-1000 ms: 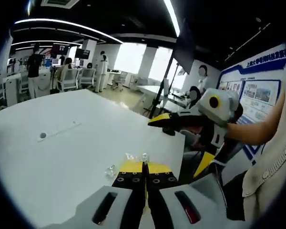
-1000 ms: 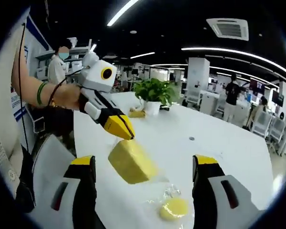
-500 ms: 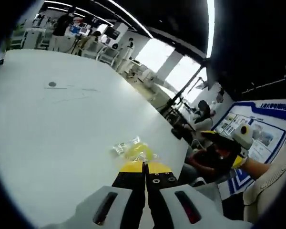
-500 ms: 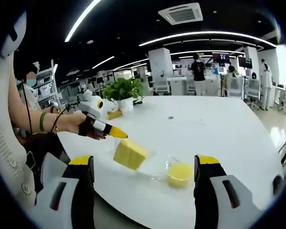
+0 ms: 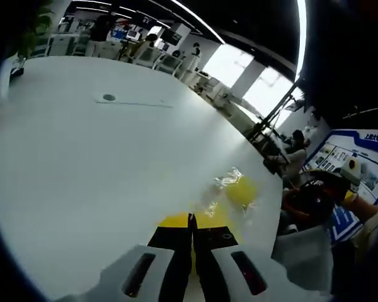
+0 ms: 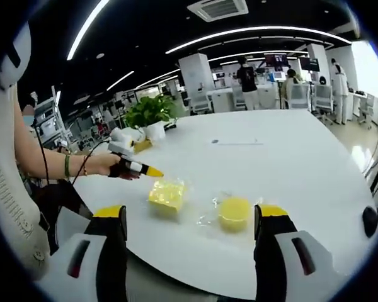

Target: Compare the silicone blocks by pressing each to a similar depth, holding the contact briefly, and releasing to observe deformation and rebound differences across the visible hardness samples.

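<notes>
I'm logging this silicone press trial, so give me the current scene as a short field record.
surface: white table
square sample: yellow block, lying on the table
round sample: yellow puck, on clear wrap, right of the block in the right gripper view
left gripper: jaws closed, tip just above the block's near edge; contact unclear
right gripper: jaws wide open, back from both samples
background: potted plant

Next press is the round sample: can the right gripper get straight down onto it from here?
Probably yes: the right gripper is open, and the round yellow block sits on the table ahead with nothing between.
</notes>
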`<state>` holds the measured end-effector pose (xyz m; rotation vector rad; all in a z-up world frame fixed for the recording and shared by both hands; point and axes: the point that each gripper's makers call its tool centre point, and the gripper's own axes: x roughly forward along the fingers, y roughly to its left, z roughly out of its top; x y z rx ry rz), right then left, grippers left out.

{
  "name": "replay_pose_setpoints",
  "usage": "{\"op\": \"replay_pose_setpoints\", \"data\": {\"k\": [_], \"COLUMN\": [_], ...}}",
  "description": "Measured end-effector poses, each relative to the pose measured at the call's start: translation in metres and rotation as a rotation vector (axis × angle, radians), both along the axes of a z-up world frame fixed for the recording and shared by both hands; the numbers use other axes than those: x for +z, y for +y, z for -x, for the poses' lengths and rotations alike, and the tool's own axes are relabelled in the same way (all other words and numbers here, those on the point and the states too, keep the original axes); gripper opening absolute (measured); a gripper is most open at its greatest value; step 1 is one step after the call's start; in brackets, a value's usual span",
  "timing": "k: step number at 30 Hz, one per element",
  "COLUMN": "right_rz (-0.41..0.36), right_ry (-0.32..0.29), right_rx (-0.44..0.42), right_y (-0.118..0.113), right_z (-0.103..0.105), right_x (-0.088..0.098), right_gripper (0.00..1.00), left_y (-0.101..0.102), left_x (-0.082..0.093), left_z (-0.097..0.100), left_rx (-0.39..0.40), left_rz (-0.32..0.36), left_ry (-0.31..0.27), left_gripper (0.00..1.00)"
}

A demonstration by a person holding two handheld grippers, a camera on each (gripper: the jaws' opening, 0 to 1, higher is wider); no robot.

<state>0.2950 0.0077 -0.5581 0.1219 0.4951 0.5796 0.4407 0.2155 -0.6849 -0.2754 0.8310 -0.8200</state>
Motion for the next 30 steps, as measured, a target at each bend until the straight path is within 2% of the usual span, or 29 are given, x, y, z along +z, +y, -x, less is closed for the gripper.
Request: {"op": "replay_pose_setpoints", "data": {"k": [4, 13, 20, 22, 23, 26, 30], "right_rz": [0.007, 0.003, -0.003, -0.003, -0.005, -0.005, -0.004], "right_ry": [0.015, 0.038, 0.035, 0.03, 0.028, 0.022, 0.02], "right_rx": [0.005, 0.001, 0.011, 0.017, 0.019, 0.025, 0.031], "right_y": [0.001, 0.002, 0.005, 0.006, 0.007, 0.007, 0.008], "right_z": [0.0, -0.001, -0.003, -0.003, -0.003, -0.002, 0.0], "right_x": [-0.003, -0.01, -0.009, -0.008, -0.008, -0.006, -0.006], "right_gripper": [0.76, 0.74, 0.73, 0.73, 0.73, 0.73, 0.73], "left_y": [0.0, 0.005, 0.008, 0.008, 0.009, 0.02, 0.03], "left_x": [-0.019, -0.037, -0.037, -0.035, -0.035, -0.039, -0.026], "left_z": [-0.003, -0.006, -0.006, -0.005, -0.005, -0.008, -0.011], "left_rx": [-0.016, -0.025, 0.032, 0.044, 0.054, 0.102, 0.153], "left_rz": [-0.032, -0.075, -0.013, 0.028, 0.028, -0.007, -0.008], "left_ry": [0.022, 0.026, 0.058, 0.064, 0.07, 0.071, 0.04], "left_gripper": [0.0, 0.0, 0.0, 0.0, 0.01, 0.13, 0.26]}}
